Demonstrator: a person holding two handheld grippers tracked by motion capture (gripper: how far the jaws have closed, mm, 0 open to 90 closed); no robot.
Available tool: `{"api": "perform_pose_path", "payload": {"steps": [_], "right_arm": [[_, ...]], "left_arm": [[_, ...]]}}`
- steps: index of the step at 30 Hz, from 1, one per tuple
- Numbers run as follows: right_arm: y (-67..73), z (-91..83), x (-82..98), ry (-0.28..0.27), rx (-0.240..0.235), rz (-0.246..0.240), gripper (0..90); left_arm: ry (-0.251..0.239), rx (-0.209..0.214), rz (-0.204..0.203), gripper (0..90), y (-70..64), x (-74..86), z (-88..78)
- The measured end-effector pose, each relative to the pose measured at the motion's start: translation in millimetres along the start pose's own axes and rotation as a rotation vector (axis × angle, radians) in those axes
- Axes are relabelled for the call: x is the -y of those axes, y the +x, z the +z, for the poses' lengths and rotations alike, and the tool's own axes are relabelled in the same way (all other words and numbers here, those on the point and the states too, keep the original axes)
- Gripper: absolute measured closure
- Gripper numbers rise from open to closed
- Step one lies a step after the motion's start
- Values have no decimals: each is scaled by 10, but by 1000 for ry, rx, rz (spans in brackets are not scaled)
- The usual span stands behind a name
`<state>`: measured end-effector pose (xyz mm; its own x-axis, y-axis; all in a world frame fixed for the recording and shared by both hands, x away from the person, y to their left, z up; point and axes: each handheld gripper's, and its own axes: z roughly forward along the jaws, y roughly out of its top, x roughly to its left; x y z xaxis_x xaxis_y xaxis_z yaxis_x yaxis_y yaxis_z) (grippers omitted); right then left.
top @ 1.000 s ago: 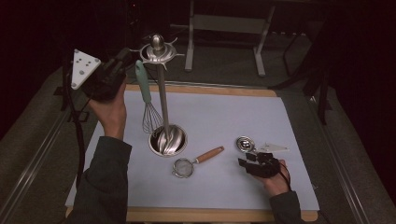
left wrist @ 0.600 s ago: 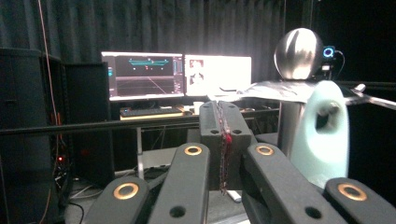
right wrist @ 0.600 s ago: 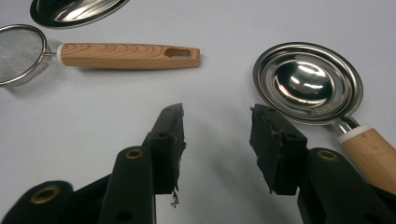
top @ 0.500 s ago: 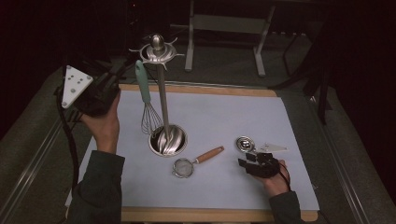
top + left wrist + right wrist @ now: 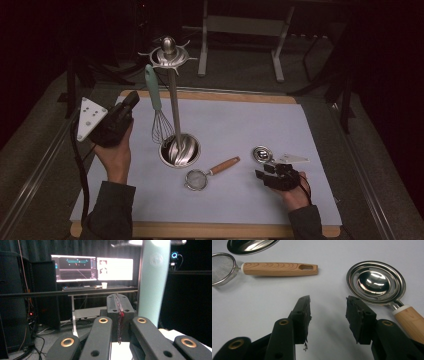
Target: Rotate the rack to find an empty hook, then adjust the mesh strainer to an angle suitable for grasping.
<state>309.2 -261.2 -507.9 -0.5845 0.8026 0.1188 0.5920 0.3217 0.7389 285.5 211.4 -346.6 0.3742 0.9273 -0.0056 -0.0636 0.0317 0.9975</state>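
Left gripper (image 5: pixel 131 99) raised off the tabletop (image 5: pixel 320 130), jaws pressed together on nothing. Just to its right, whisk (image 5: pixel 159 112) hanging from the stand (image 5: pixel 173 107). Farther right, strainer (image 5: pixel 209 173) lying flat. Right gripper (image 5: pixel 260 171) low over the tabletop, jaws spread; slotted spoon (image 5: pixel 377 285) just ahead and right of it, seemingly untouched. Strainer's wooden handle (image 5: pixel 279 268) ahead, left.

High view: overhead, facing forward-down across pale sheet-covered table (image 5: pixel 300 125). Left gripper view: level, close behind mint-green whisk handle (image 5: pixel 152 282). Right gripper view: low, near tabletop; shares wood-handled mesh strainer (image 5: pixel 249 268) with high view, lower centre.
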Motion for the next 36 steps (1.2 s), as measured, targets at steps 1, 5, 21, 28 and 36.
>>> {"api": "perform_pose_path", "payload": {"steps": [1,5,21,28,36], "right_arm": [[0,-3,-1,0,1,2,541],[-7,-3,2,-2,3,2,541],[4,8,7,5,2,-2,542],[2,17,9,5,4,-5,542],[11,11,5,5,2,-3,542]], "left_arm": [[8,3,3,897,-4,35,-14],[22,2,-10,897,-6,169,-52],[122,25,-48,896,-61,739,-225],[214,54,-76,895,-182,1161,-274],[292,74,-82,896,-288,1446,-298]]}}
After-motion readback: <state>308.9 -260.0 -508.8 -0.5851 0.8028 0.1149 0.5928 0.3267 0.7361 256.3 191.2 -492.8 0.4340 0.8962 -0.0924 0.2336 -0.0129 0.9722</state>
